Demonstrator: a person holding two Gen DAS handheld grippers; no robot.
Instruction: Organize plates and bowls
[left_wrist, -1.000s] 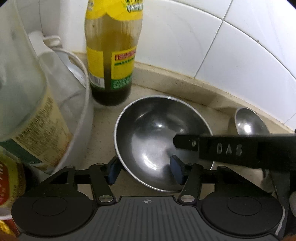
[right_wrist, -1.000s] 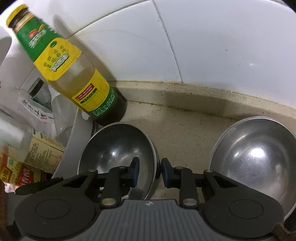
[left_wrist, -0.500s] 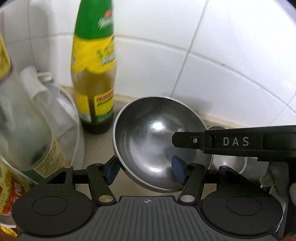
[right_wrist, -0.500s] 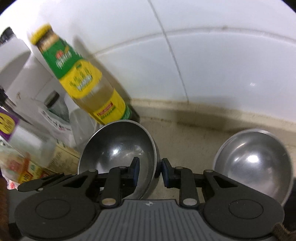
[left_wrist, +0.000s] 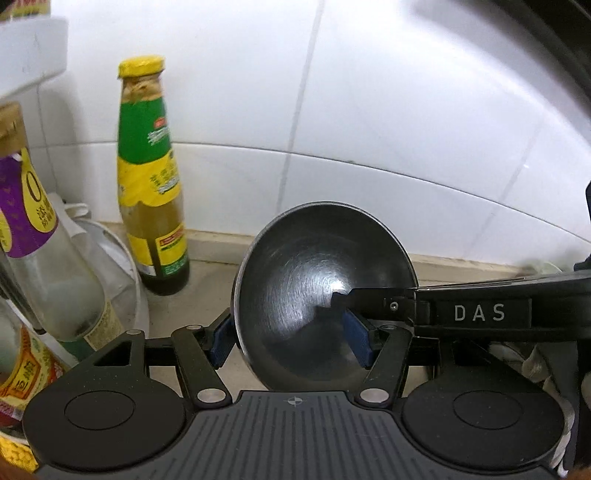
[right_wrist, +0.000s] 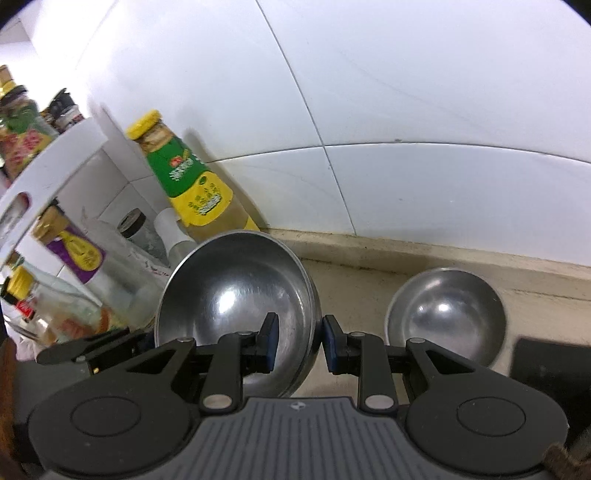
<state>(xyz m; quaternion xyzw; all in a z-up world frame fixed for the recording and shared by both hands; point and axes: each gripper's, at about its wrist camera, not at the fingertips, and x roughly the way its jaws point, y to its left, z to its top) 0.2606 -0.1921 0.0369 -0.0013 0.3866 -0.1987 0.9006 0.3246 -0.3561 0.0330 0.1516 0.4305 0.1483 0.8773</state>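
A steel bowl (left_wrist: 314, 295) is lifted off the counter and tilted. My right gripper (right_wrist: 299, 341) is shut on its right rim, one pad inside and one outside; the bowl also shows in the right wrist view (right_wrist: 236, 295). My left gripper (left_wrist: 291, 341) straddles the bowl's left rim, its blue pads wide apart, one outside and one inside; whether they touch the bowl I cannot tell. The right gripper's finger marked DAS (left_wrist: 461, 314) reaches into the bowl from the right. A second steel bowl (right_wrist: 447, 317) sits on the counter at the right.
A green and yellow sauce bottle (left_wrist: 151, 184) stands against the white tiled wall (left_wrist: 369, 110). More bottles (left_wrist: 33, 251) and a white rack (right_wrist: 55, 162) crowd the left. A dark object (right_wrist: 554, 369) lies at the right edge of the beige counter (right_wrist: 369, 280).
The bowl has been lifted off the counter, with both grippers rising with it. The bottle and the second bowl now sit lower and farther away in view.
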